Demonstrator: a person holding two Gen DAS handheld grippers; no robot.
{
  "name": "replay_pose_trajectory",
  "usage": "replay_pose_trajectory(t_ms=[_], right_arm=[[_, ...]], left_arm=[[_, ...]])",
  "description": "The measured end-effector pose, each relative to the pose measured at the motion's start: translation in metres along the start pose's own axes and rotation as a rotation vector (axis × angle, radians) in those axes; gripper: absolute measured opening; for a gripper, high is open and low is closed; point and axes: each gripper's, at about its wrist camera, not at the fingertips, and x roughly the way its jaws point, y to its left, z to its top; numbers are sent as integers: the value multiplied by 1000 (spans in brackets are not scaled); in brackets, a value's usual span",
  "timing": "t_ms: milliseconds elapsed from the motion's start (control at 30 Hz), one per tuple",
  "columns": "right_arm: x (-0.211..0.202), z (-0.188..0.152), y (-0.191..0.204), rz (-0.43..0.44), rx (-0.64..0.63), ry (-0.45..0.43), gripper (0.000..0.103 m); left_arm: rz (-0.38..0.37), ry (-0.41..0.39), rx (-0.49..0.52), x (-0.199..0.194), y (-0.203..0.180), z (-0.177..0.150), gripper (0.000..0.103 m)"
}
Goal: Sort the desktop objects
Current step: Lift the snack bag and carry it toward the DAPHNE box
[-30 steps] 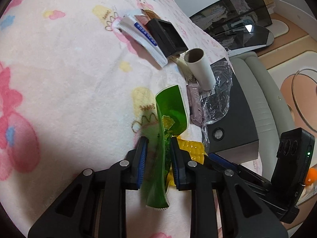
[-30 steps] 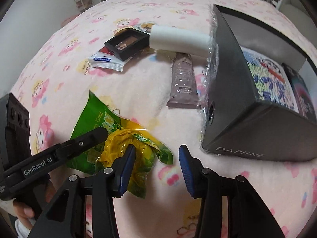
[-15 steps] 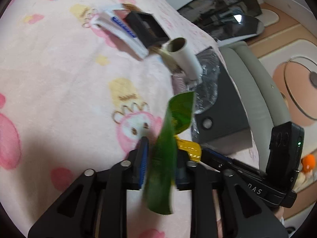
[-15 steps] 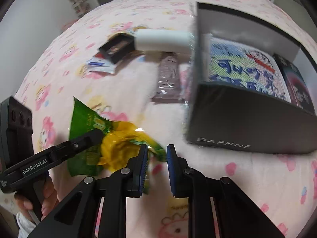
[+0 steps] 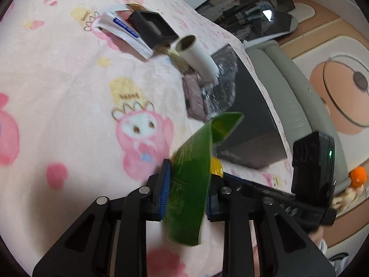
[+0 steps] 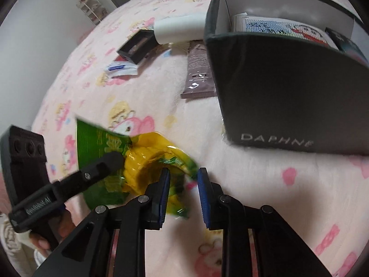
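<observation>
Left wrist: one snack bag point(image 5: 191, 180), two hand-held grippers point(image 5: 187, 184).

Green/yellow snack bag point(image 6: 138, 161) sits lower left of centre in right wrist view, crinkled, lifted off the pink blanket, motion-blurred; in left wrist view it stands edge-on, bottom centre. Dark open box point(image 6: 288, 87) w/ "DAPHNE" lettering fills upper right, printed items inside. Brown flat sachet point(image 6: 198, 73) lies just left of box. White tube point(image 6: 177, 28) above it, on its side. Small black tray point(image 6: 136, 46) & white/blue packet point(image 6: 122, 69) upper centre-left.
</observation>
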Motion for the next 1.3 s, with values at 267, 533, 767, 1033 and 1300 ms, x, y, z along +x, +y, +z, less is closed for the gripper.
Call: replay_pose_trajectory(t_ms=[267,533,767,1033,1300], right_arm=[[-20,-15,7,57,-39,-8,11],[5,0,-28,129,133,39,33],[16,4,-24,134,107,1,35],[-3,-6,-22,167,85,-37,23],[-41,-10,-21,109,50,-87,22]], left_arm=[[22,7,-86,-6,10,-18,26],[-37,32,-158,2,25,-16,45],[-74,40,-163,5,25,-16,41],[-70,27,-82,0,3,-19,40],[-125,23,-61,0,-19,-24,40]])
